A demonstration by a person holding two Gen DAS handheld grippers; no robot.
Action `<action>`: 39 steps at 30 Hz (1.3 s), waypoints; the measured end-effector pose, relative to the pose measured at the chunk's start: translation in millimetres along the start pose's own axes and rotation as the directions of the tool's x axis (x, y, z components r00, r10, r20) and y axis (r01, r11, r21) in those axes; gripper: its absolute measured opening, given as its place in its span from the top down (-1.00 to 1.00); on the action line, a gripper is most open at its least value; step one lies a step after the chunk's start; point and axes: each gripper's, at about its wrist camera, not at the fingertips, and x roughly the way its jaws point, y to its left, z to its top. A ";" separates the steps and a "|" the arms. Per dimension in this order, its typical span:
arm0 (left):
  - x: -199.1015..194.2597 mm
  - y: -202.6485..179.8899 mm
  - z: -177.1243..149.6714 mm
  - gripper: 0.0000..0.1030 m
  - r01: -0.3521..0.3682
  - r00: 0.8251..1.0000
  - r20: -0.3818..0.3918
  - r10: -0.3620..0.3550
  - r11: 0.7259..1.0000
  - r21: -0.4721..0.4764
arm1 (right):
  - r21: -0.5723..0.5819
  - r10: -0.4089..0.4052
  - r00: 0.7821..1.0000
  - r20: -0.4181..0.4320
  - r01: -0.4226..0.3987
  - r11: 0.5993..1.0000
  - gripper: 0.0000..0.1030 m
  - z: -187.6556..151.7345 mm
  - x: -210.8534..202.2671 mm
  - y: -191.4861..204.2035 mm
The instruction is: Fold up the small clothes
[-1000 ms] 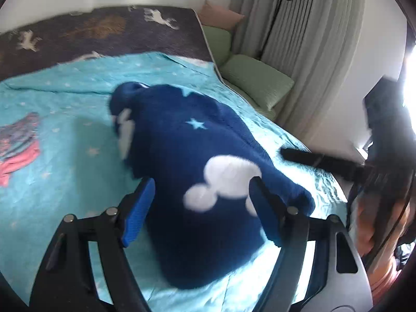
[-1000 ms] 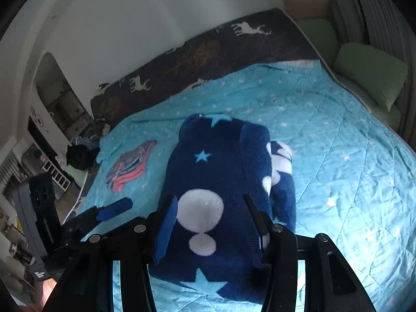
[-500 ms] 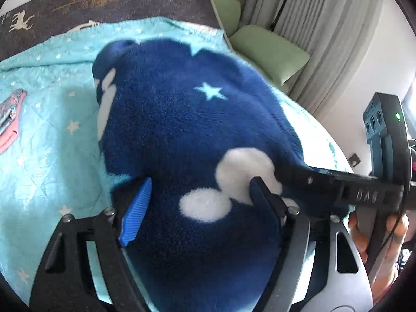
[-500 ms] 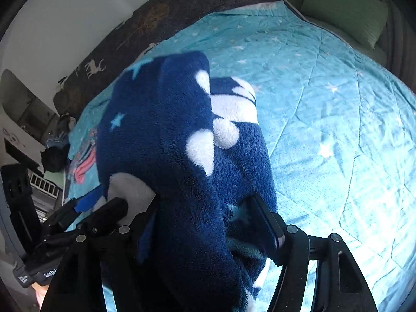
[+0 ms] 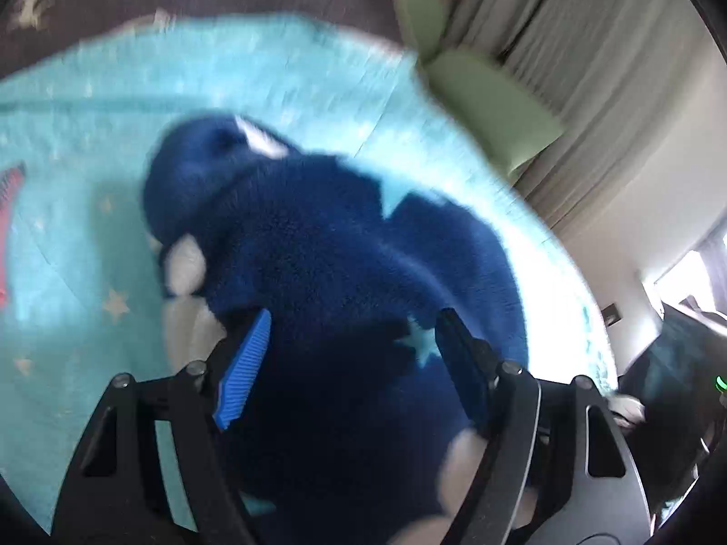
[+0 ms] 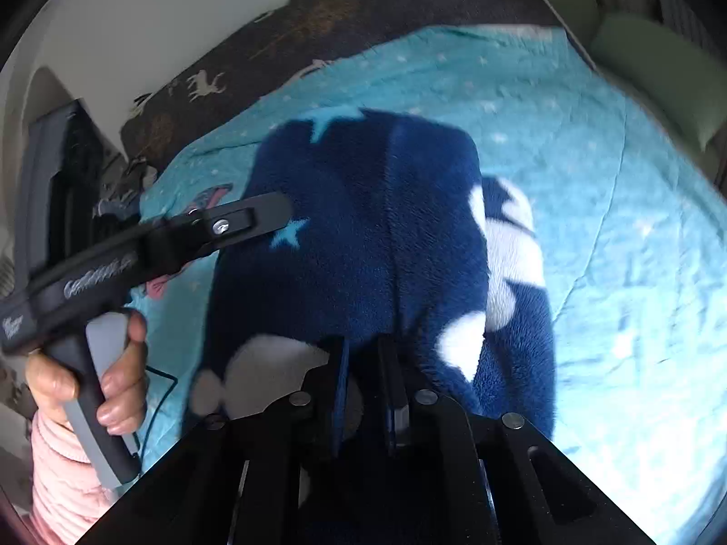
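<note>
The right hand-held gripper, open a second ago, now pinches the near hem of the navy fleece garment and lifts it off the bed; the left hand-held gripper stays wide, straddling it. The fold has begun.

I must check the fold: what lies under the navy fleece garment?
The turquoise star-print quilt shows all around the navy fleece garment. The right gripper pinches its near edge. Anything directly beneath is covered.
</note>
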 end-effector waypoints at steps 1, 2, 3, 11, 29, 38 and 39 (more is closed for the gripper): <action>19.0 2.1 -0.6 -0.48 -0.045 0.998 -0.038 0.045 0.999 0.006 | 0.004 0.004 1.000 0.001 -0.004 1.000 0.88 0.6 0.8 -0.7; 26.3 -0.4 -1.5 -0.53 -0.071 0.997 -0.033 0.072 0.997 0.029 | 0.004 -0.001 1.000 -0.004 0.001 1.000 0.89 2.1 2.5 0.6; 26.0 -3.1 -1.0 -0.55 -0.083 0.996 -0.025 0.084 0.996 0.040 | -0.003 -0.019 1.000 -0.008 0.019 1.000 0.89 2.8 3.6 3.4; 14.4 0.6 -4.7 -0.57 -0.072 0.997 0.009 0.072 0.997 0.040 | 0.010 0.014 1.000 -0.003 -0.014 1.000 0.89 -1.5 -2.2 -5.1; -57.3 -24.2 -35.0 -0.57 0.009 0.995 0.098 -0.009 1.000 0.008 | 0.076 0.059 0.994 0.090 -0.066 0.995 0.71 -15.9 -70.4 3.7; -38.8 -32.2 -71.5 -0.57 -0.018 1.000 0.026 0.017 0.998 0.059 | 0.101 -0.023 0.999 -0.025 0.026 0.995 0.66 -27.0 -33.3 -10.7; -39.5 -32.3 -72.8 -0.57 -0.029 0.999 0.037 0.027 0.998 0.058 | 0.103 -0.020 0.999 -0.030 0.023 0.994 0.66 -26.4 -35.4 -9.7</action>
